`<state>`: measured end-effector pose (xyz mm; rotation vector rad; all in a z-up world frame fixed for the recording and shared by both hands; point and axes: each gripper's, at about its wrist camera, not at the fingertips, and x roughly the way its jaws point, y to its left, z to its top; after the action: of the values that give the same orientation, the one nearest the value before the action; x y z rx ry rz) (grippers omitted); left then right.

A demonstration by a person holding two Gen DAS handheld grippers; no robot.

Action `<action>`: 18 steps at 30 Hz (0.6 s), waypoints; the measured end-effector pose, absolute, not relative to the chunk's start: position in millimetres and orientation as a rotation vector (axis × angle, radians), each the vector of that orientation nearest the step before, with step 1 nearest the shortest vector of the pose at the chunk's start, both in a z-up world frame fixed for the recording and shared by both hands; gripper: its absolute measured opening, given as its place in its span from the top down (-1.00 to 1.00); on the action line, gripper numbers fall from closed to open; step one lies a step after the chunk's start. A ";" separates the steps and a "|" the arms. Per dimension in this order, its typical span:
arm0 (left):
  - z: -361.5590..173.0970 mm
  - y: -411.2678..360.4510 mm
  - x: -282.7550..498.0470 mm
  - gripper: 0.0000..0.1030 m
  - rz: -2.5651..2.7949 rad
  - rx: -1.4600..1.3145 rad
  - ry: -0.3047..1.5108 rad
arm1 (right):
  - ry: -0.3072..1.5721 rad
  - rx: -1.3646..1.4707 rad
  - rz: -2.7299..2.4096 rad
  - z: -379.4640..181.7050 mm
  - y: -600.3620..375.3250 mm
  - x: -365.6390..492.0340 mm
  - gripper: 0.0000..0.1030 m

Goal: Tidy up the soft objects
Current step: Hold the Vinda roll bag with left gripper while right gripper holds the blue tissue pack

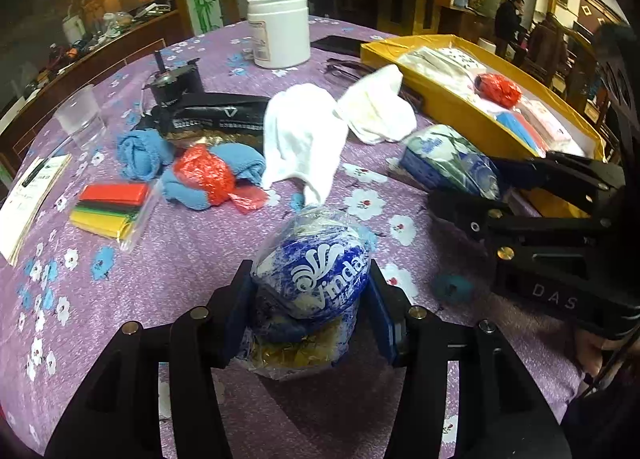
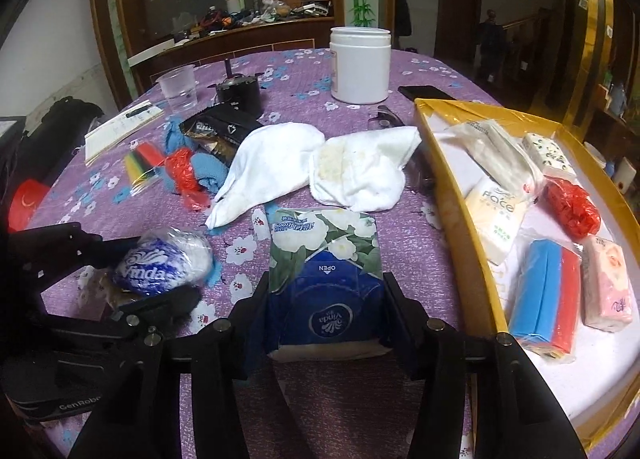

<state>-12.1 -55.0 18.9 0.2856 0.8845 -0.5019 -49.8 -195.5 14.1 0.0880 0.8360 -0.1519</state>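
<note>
Nearest my left lens, the round Vinda tissue roll (image 1: 316, 279) sits pinched between the left gripper (image 1: 310, 299) jaws, its plastic wrap bulging above the blue pads. On the other side, the right gripper (image 2: 326, 311) holds the flat floral Vinda tissue pack (image 2: 325, 259), jaws closed narrow against its two sides. Whether either load is lifted off the purple flowered table (image 2: 400, 243) or resting on it, I cannot tell.

I judge the step in hand to be carrying: both soft packs are gripped and ought to go into the yellow box (image 2: 456, 219), which lies at three o'clock of the right gripper and at about one o'clock from the left. It already holds several tissue packs, a red crumpled bag and a blue-and-red bundle. For the next move I would swing the right hand over the box's near wall first, since it is closer, and find the bare patch of floor near its front end; the left follows, keeping clear of the right rig.

Two white cloths (image 2: 320, 163), the blue socks (image 1: 140, 155) and a red plastic bag (image 1: 204, 175) remain loose at twelve o'clock. The box's far end is cut off by the frame edge, and small dark items behind the white jar (image 2: 360, 63) are too dim to name.
</note>
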 end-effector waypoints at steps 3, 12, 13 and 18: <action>22.3 -52.2 -10.8 0.01 -0.484 0.266 0.876 | 0.826 0.077 -0.166 15.2 -194.9 -51.6 -0.02; 34.0 -52.7 -14.0 0.01 -0.473 0.256 0.839 | 0.800 0.029 -0.184 22.7 -186.6 -58.0 -0.02; 34.6 -53.0 -14.2 0.01 -0.472 0.256 0.837 | 0.797 0.026 -0.185 23.5 -185.6 -58.5 -0.02; 35.4 -53.8 -16.0 0.01 -0.474 0.257 0.835 | 0.778 0.017 -0.193 29.8 -186.5 -64.2 -0.02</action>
<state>-16.0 -53.8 35.4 0.2571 0.8351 -0.4739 -64.2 -186.5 29.8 0.0167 0.7777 -0.1927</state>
